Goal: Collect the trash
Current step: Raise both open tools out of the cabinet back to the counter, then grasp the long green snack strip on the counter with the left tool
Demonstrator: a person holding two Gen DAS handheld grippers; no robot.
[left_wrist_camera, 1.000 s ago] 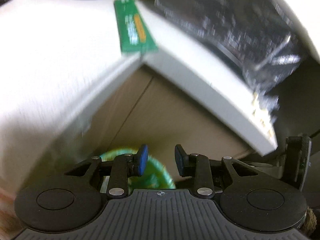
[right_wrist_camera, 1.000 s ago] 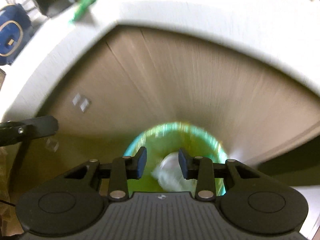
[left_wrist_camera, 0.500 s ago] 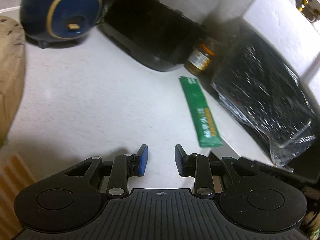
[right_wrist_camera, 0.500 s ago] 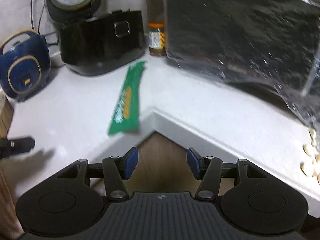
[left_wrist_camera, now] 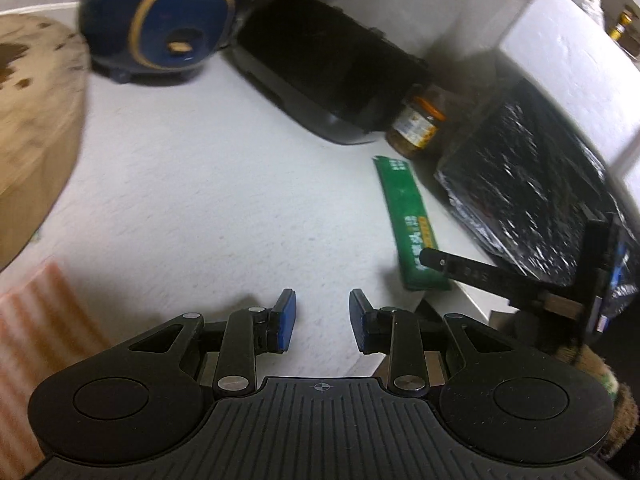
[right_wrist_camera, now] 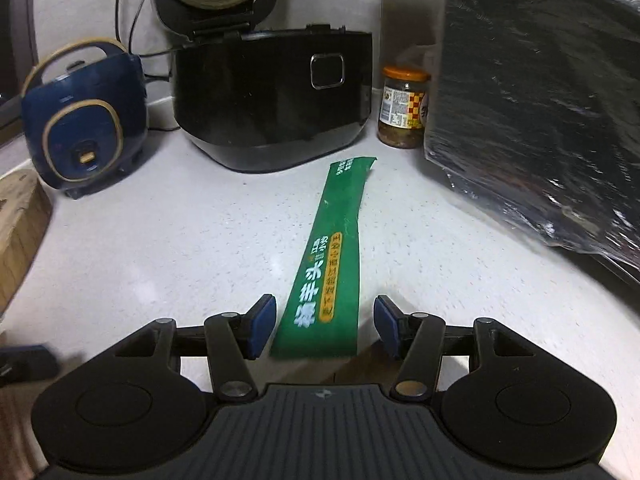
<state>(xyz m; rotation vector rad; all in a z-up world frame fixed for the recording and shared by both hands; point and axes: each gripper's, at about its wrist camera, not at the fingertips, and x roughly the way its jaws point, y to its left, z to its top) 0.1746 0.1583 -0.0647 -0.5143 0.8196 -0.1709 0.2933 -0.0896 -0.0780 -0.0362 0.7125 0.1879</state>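
Green wrapper [right_wrist_camera: 327,264] flat on counter [right_wrist_camera: 160,248], long axis running from counter edge back toward jar [right_wrist_camera: 403,106]. Right gripper [right_wrist_camera: 325,322] jaws just widened, straddling near end, not touching. Left gripper [left_wrist_camera: 322,320] jaws part-open, empty.

White speckled table [right_wrist_camera: 168,248]. At the back, a black rice cooker [right_wrist_camera: 272,100], lid up. Left of it, a small navy cooker with gold trim [right_wrist_camera: 82,120]. Right of it, an orange-lidded glass jar [right_wrist_camera: 404,106], beside a black appliance in clear plastic wrap [right_wrist_camera: 540,120]. Round wooden chopping block [left_wrist_camera: 32,112] at the far left.
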